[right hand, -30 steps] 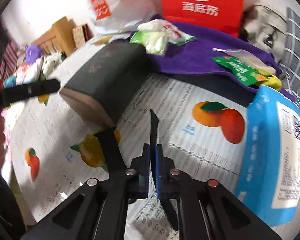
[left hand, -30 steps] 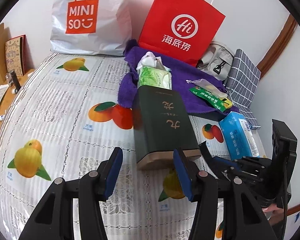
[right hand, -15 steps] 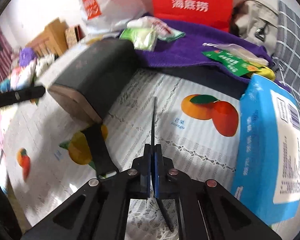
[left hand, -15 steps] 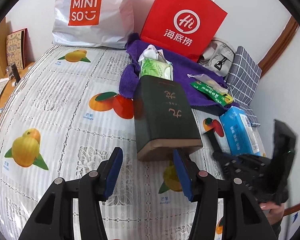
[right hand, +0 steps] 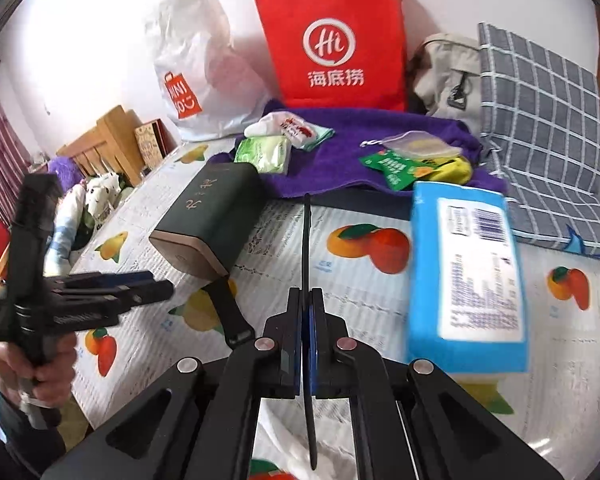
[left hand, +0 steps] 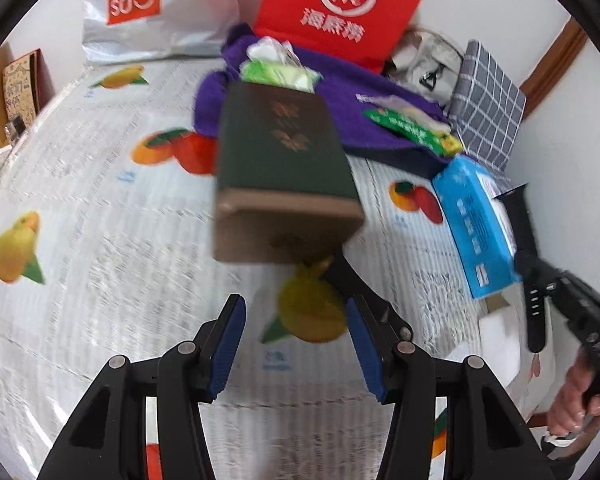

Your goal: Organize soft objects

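**Strap pinched, box ahead**

Fruit-print bed [right hand: 380,280] fills both frames. My right claw [right hand: 307,344] is clamped on a black strap [right hand: 307,240]; my left claw [left hand: 296,344], spread wide and empty, should advance squarely toward the dark green box [left hand: 278,152] at centre frame.

Left gripper [left hand: 296,344] hovering low over surface, jaws spread wide, blue pads [left hand: 228,344] facing each other, nothing between them. Left hand [right hand: 32,364] wrapping handle from below, gripper pointing level. Right gripper [right hand: 307,344] jaws pressing together, pinching thin black strap [right hand: 307,240] edge-on between pads. Right hand [left hand: 576,396] gripping handle at lower right edge of left wrist view, fingers curling round it. Both grippers sitting near each other, side by side.
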Demonstrator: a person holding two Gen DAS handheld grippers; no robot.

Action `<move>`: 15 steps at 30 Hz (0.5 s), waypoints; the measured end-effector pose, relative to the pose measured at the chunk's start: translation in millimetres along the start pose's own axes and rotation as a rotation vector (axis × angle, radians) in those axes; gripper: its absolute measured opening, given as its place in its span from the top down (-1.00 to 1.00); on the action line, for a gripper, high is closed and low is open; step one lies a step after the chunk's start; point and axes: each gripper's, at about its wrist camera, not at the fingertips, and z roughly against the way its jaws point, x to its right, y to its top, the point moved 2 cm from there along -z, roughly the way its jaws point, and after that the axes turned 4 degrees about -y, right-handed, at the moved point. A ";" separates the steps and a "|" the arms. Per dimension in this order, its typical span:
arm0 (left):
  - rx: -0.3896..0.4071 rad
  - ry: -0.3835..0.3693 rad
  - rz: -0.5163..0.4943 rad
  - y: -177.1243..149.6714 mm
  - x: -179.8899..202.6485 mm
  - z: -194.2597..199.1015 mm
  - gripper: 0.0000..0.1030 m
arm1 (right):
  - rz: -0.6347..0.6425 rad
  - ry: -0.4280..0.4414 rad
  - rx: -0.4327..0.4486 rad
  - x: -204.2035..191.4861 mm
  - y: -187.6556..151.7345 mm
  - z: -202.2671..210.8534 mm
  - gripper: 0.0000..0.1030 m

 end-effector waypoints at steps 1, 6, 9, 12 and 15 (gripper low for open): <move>-0.008 0.004 -0.001 -1.8 4.0 -3.4 0.02 | -0.005 -0.004 0.010 5.6 -2.1 6.0 0.94; -0.039 0.033 -0.005 -6.9 28.0 -24.3 0.02 | -0.050 -0.019 0.059 38.8 -11.9 36.0 0.94; -0.020 0.063 -0.012 -4.9 39.8 -31.6 0.02 | -0.079 -0.044 0.073 61.0 -20.4 49.4 0.94; 0.002 0.077 0.005 -1.6 48.3 -38.1 -0.06 | -0.110 -0.047 0.088 79.9 -31.8 61.8 0.94; 0.013 0.119 -0.002 1.8 59.1 -45.0 -0.06 | -0.127 -0.049 0.098 92.2 -42.9 70.4 0.94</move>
